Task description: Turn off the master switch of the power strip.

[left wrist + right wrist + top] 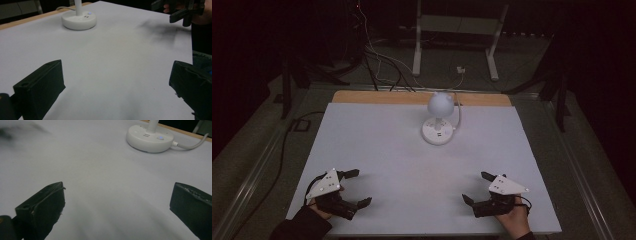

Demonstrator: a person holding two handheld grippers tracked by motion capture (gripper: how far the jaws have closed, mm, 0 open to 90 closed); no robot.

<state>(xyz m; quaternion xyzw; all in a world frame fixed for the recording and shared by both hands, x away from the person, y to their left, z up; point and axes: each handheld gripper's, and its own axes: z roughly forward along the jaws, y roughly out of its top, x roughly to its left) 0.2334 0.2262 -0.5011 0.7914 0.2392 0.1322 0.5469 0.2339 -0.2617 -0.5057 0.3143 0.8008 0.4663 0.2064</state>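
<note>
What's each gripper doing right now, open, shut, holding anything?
Left gripper: open, holding nothing, above the white table.
Right gripper: open, holding nothing; the lamp stands far off.

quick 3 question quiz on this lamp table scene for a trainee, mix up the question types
1. True or false: the left tongs are shut on the lamp.
2. Which colour is the small lit button on the lamp base? A red, B blue, C green.
3. Fill in: the cable leaves the lamp base toward the ____ edge of the table.

Key
1. False: both the left and right tongs stand open near the front edge, far from the lamp, with nothing between the jaws.
2. B.
3. Far, the wooden one.
</note>
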